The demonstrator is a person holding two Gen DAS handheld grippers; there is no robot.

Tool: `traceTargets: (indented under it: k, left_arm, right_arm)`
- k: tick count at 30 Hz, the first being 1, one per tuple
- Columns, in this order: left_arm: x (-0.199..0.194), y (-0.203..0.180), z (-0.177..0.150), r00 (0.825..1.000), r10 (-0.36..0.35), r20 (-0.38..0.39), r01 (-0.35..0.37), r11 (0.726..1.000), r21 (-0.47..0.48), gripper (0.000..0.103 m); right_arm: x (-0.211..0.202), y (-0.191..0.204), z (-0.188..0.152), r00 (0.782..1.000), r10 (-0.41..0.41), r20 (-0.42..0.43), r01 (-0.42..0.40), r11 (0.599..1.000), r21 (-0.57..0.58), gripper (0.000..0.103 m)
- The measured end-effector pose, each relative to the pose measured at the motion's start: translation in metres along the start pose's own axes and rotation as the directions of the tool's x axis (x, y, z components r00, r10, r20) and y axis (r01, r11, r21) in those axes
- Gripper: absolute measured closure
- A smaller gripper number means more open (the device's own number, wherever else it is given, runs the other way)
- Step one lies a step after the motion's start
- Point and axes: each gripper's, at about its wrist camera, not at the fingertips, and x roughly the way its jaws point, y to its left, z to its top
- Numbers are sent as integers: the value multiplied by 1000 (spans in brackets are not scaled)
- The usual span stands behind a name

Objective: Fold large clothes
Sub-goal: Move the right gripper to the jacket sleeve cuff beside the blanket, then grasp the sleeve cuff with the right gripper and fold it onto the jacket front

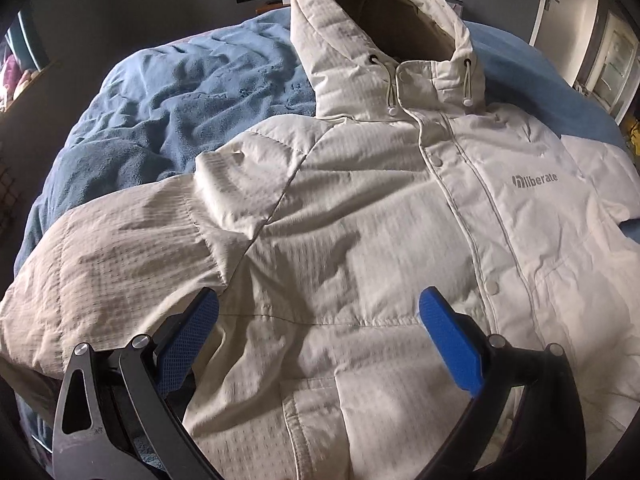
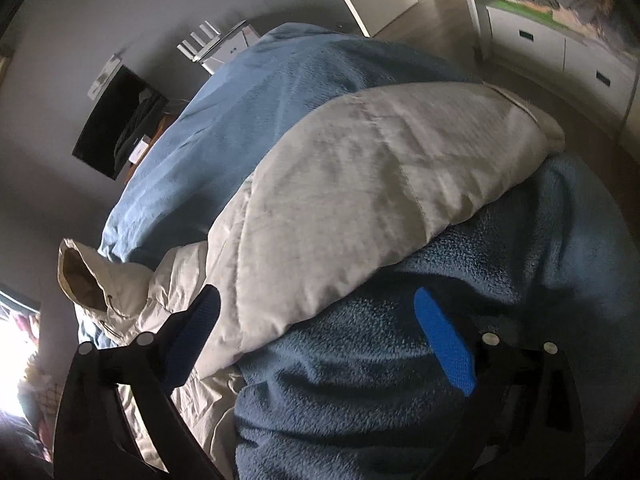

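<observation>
Left gripper (image 1: 318, 304), black with 2 blue textured pads (image 1: 450, 340), hangs over the front panel of a cream-white padded hooded jacket (image 1: 360, 208); its fingers stand wide apart with nothing between them. The jacket lies face up, snapped shut, on a rumpled blue fleece blanket (image 1: 160, 120) covering a bed. A grey "liberate" logo (image 1: 535, 180) sits on the chest. The hood (image 1: 360, 32) lies at the far end, with 2 drawcords at the collar.

Right gripper (image 2: 316, 304) hangs over the blanket (image 2: 360, 380) beside the jacket's outstretched sleeve (image 2: 380, 184). Its fingers are spread wide and grip nothing; the sleeve's edge lies between the fingertips in this view, contact unconfirmed. Beyond: a dark wall screen (image 2: 120, 120), white drawers (image 2: 560, 56).
</observation>
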Motion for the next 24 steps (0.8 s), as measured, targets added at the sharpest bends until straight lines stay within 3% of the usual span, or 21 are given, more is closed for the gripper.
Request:
traceTargets:
  k: [12, 14, 20, 24]
  left_arm:
    - [1, -3, -1, 1000, -20, -4, 20, 1000, 11, 7]
    - [1, -2, -1, 1000, -24, -3, 24, 1000, 10, 7]
    - [-1, -2, -1, 999, -32, 1, 32, 999, 6, 7]
    - [-5, -1, -1, 999, -33, 8, 33, 999, 1, 7]
  right_arm:
    - [35, -8, 17, 1000, -4, -24, 5, 999, 43, 31]
    - [39, -9, 21, 1000, -10, -15, 11, 998, 57, 43]
    - [13, 19, 28, 991, -73, 108, 76, 997, -25, 78]
    - [-18, 61, 25, 973, -44, 226, 82, 984, -160, 84]
